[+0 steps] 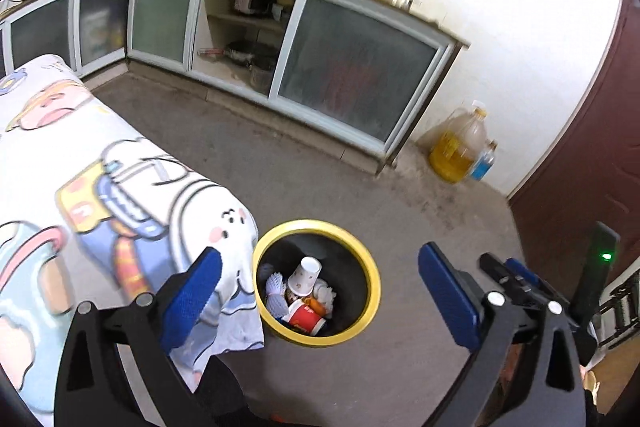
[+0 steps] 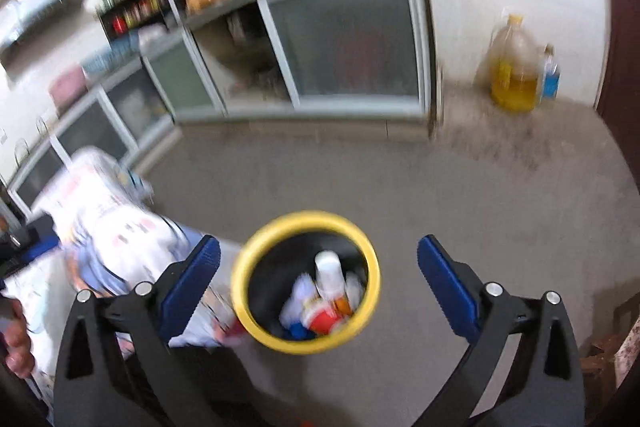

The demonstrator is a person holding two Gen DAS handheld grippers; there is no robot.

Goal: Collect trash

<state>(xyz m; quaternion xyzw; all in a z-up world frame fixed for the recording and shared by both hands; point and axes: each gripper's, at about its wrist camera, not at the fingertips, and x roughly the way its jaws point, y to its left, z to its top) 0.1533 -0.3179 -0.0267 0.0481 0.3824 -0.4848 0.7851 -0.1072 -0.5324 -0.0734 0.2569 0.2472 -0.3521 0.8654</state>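
Note:
A black trash bin with a yellow rim (image 1: 370,269) stands on the floor beside the table; it also shows in the right wrist view (image 2: 242,269). Inside lie a white paper cup (image 1: 306,275), a red-and-white cup (image 1: 306,319) and white wrappers (image 1: 274,287). The right wrist view is blurred; the cups (image 2: 328,273) show inside the bin. My left gripper (image 1: 320,291) is open and empty above the bin. My right gripper (image 2: 318,287) is open and empty above the bin; its body also shows at the right of the left wrist view (image 1: 516,279).
A table with a cartoon-print cloth (image 1: 80,187) is left of the bin. A low cabinet with glass doors (image 1: 352,75) runs along the far wall. An oil jug (image 1: 460,147) and a small bottle (image 1: 484,159) stand by a dark red door (image 1: 592,147).

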